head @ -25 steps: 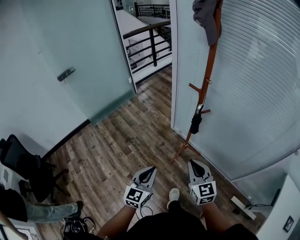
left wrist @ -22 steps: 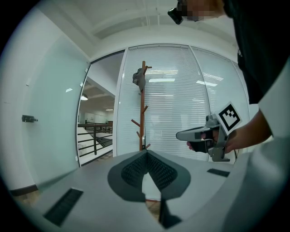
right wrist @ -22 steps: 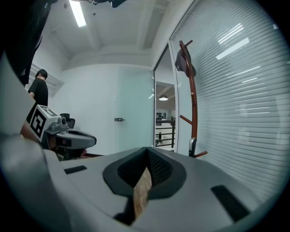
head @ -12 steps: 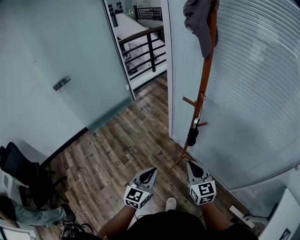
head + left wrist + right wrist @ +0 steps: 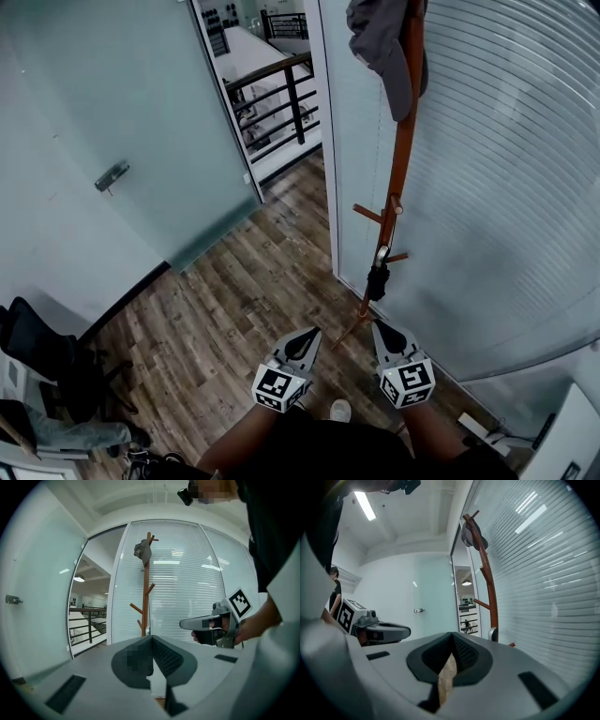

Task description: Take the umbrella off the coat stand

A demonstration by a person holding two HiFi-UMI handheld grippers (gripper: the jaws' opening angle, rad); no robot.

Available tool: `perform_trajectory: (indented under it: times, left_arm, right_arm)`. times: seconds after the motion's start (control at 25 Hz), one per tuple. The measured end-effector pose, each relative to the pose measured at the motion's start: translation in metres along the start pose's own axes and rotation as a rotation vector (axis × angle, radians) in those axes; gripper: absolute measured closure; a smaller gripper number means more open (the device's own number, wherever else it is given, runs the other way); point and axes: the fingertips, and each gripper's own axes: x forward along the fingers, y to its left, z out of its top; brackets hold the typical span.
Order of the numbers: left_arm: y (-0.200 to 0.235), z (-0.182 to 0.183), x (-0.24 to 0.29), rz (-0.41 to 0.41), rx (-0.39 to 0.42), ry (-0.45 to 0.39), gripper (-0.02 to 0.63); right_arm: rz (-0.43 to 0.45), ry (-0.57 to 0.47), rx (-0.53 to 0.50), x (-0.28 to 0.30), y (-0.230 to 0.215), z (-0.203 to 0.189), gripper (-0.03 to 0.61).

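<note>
Brown wooden coat stand (image 5: 403,150) stands against the slatted glass wall. Black folded umbrella (image 5: 378,281) hangs from a low peg on it, and a grey cap (image 5: 380,47) hangs at the top. Left gripper (image 5: 307,339) and right gripper (image 5: 382,333) are near the stand's foot, jaws pressed together, holding nothing.

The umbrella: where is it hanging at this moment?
In the head view the umbrella hangs low on the coat stand, right of centre, just beyond the right gripper.
</note>
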Motion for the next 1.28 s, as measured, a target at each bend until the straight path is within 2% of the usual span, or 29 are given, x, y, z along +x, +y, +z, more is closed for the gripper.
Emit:
perform_trajectory:
  times: [0.16, 0.4, 0.88, 1.28]
  left_arm:
    - [0.007, -0.001, 0.021, -0.057, 0.012, 0.014, 0.600]
    - [0.037, 0.000, 0.051, -0.122, -0.035, 0.016, 0.600]
    - [0.096, 0.016, 0.112, -0.312, 0.028, 0.015, 0.600]
    - [0.127, 0.016, 0.123, -0.449, 0.049, 0.018, 0.600]
  right_arm:
    - [-0.042, 0.015, -0.016, 0.006, -0.014, -0.004, 0.572]
    - [-0.131, 0.001, 0.025, 0.027, -0.031, 0.002, 0.572]
    - [-0.326, 0.007, 0.018, 0.079, -0.045, 0.013, 0.572]
    - [-0.513, 0.015, 0.040, 0.095, -0.040, -0.003, 0.572]
